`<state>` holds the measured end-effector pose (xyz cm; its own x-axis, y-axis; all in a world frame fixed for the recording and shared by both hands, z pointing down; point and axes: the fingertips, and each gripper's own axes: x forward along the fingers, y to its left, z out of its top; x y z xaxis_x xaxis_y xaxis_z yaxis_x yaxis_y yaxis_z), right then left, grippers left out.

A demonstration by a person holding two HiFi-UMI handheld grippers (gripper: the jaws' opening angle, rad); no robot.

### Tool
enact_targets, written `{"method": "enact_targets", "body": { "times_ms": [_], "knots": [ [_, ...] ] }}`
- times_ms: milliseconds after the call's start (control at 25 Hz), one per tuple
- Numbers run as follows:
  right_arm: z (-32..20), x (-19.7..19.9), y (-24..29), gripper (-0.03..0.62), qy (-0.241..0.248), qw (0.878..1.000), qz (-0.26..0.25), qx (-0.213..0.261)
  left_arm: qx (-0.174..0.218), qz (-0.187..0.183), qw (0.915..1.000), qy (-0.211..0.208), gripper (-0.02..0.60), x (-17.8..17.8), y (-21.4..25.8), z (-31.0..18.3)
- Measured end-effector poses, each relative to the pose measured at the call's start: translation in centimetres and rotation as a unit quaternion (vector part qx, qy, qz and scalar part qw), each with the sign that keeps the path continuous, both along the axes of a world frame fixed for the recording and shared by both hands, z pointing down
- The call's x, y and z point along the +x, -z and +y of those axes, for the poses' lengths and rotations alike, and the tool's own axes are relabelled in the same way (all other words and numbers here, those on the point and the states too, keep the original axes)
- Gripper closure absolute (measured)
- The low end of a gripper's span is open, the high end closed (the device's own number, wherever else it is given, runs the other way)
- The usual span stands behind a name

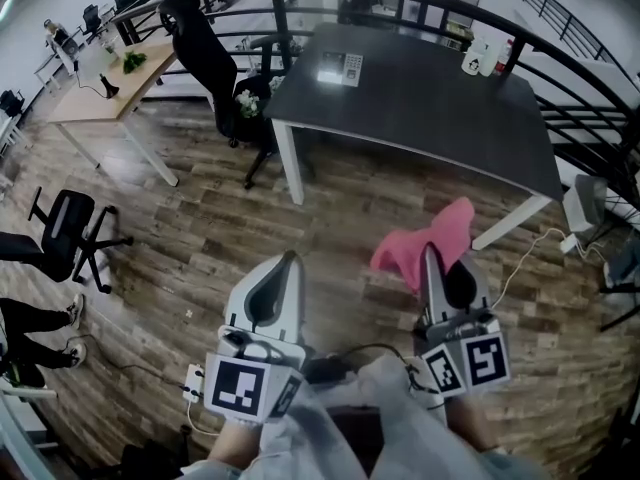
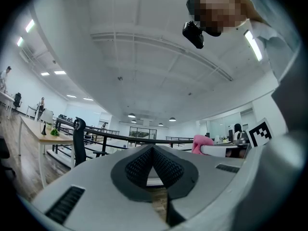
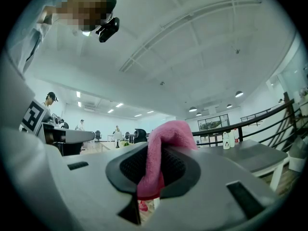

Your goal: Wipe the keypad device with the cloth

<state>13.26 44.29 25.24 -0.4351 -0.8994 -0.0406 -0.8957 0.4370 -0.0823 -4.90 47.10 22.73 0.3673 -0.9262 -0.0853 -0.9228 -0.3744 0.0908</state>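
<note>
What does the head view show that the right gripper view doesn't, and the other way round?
Only the head view shows the keypad device, lying near the far left corner of the dark table, with the whole tabletop seen from above. Only the right gripper view shows the ceiling with its lights and the head camera overhead. Both show the right gripper shut on the pink cloth, the left gripper beside it, and the white bottles standing on the table.
</note>
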Motion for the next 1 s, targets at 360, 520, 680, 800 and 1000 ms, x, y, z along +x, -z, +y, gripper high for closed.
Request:
{"method": "enact_targets", "body": {
  "times_ms": [360, 520, 680, 800, 1000],
  "knots": [
    [0.4, -1.0, -0.3, 0.539, 0.001, 1.000, 0.003, -0.003, 0.000, 0.002, 0.9999, 0.011, 0.581, -1.7, -0.6, 0.7],
    [0.0, -0.8, -0.4, 0.539, 0.003, 1.000, 0.001, -0.004, -0.018, -0.004, 0.9998, 0.009, 0.581, -1.4, -1.2, 0.5],
    [-0.6, -0.4, -0.5, 0.539, 0.003, 1.000, -0.002, -0.004, -0.009, -0.006, 0.9998, 0.018, 0.581, -1.3, -0.7, -0.2],
    [-1.5, -0.4, -0.9, 0.539, 0.008, 1.000, -0.004, -0.007, -0.017, -0.009, 0.9996, 0.020, 0.581, -1.3, -1.2, -0.9],
    [-4.5, -0.6, -1.6, 0.539, 0.023, 1.000, -0.008, -0.013, -0.020, -0.015, 0.9992, 0.033, 0.581, -1.2, -1.7, -3.3]
  ]
}}
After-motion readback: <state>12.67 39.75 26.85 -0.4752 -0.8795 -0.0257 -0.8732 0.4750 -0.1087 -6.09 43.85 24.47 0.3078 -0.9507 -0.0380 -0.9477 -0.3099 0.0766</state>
